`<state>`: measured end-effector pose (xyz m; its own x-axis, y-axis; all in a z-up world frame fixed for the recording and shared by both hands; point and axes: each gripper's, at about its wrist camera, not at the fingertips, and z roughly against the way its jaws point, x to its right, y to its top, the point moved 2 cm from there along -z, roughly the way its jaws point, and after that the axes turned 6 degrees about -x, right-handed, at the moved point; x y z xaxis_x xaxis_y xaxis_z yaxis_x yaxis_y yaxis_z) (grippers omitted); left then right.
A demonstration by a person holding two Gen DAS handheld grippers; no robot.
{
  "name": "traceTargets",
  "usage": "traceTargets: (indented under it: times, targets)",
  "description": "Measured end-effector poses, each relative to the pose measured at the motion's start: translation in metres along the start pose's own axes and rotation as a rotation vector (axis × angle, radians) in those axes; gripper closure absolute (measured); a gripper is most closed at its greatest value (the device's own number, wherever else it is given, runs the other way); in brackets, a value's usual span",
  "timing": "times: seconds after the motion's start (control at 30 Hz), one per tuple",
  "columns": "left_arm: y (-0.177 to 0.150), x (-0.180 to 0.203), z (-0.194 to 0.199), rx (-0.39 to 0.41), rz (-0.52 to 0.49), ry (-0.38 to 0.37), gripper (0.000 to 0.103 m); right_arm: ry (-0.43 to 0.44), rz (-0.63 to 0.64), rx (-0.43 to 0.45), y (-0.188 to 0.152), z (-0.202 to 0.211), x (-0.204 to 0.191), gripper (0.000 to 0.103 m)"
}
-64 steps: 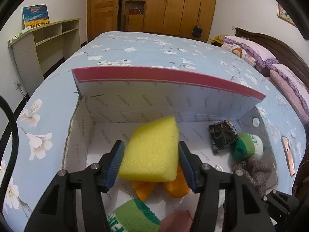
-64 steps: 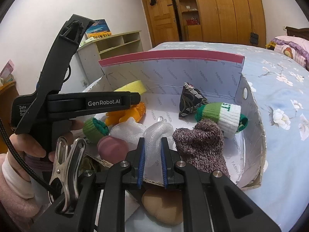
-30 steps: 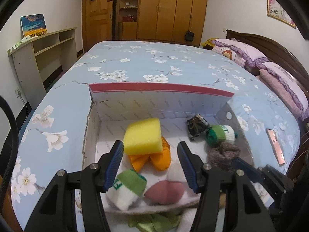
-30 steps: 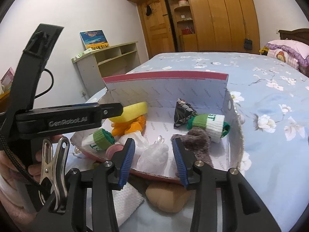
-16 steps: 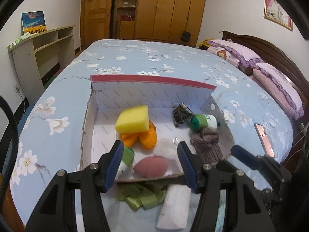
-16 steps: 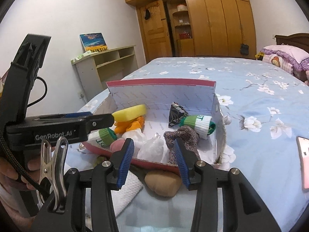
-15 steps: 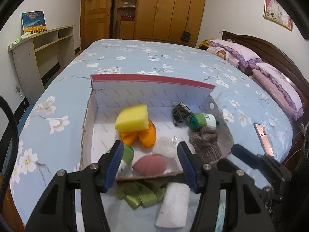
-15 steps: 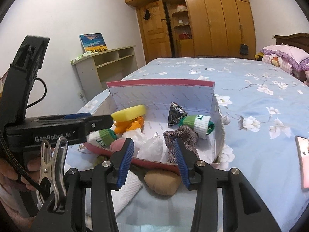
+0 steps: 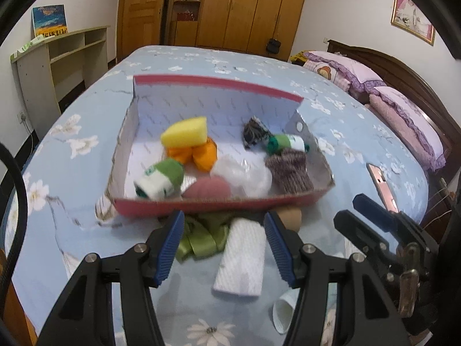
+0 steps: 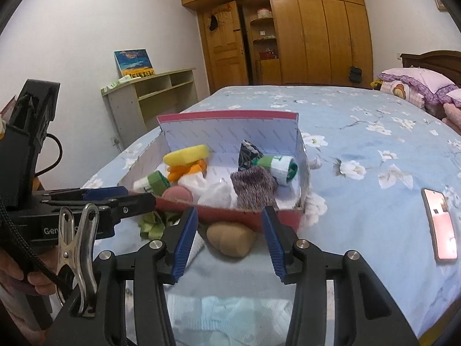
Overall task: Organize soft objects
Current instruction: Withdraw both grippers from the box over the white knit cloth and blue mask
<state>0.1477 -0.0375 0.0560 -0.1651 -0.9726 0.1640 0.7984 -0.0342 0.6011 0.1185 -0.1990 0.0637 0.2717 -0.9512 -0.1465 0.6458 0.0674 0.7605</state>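
Seen from the left wrist, the left gripper (image 9: 222, 245) stands open with nothing between its blue pads, hovering over the items not yet boxed on the blue floral bedspread (image 9: 72, 230): a crumpled green ribbon (image 9: 201, 238), a white folded cloth (image 9: 242, 262) and a tan rounded pad (image 9: 291, 215) tucked against the front wall of the red-edged box (image 9: 219, 203). Inside the box lie a yellow sponge (image 9: 185, 135) on an orange piece (image 9: 201, 154), a green-and-white sock roll (image 9: 161, 180), a pink pad (image 9: 206, 189), a white mesh pouf (image 9: 242, 176), a purple knit sock (image 9: 289, 170), a second green roll (image 9: 285, 143) and a dark patterned pouch (image 9: 253, 132). The cloth looks light and limp and would probably sag if pinched at one end, so a hold across its middle seems safest; the ribbon is likely slippery and best bunched. From the right wrist, the right gripper (image 10: 230, 238) is opening its jaws, nothing caught in them, and it frames the tan pad (image 10: 230, 238) just in front of the box (image 10: 230, 212). That pad looks squashy and smooth; a grip across its widest part should hold without harm. The left gripper (image 10: 109, 197) sits at the left edge, and a phone (image 10: 439, 222) lies well apart on the right.
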Motion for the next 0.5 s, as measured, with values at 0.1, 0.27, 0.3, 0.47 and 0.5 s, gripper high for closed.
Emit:
traceTargets:
  times: [0.1,0.27,0.3,0.47,0.5]
  targets:
    - [-0.011,0.001,-0.004,-0.023,0.004,-0.001,0.042,-0.004,-0.001,-0.014,-0.01,0.002,0.002,0.056]
    - [-0.024,-0.001,-0.014,-0.054,0.024,-0.005,0.042,-0.019,-0.007,-0.041,-0.024,0.003,0.007,0.056]
    - [-0.027,-0.001,-0.017,-0.062,0.028,-0.007,0.042,-0.023,-0.008,-0.047,-0.028,0.004,0.008,0.056]
    - [-0.036,0.0,-0.028,-0.088,0.032,-0.013,0.042,-0.034,-0.005,-0.065,-0.038,0.007,0.011,0.056]
    - [-0.038,0.0,-0.031,-0.091,0.033,-0.015,0.042,-0.035,-0.003,-0.07,-0.041,0.007,0.012,0.056]
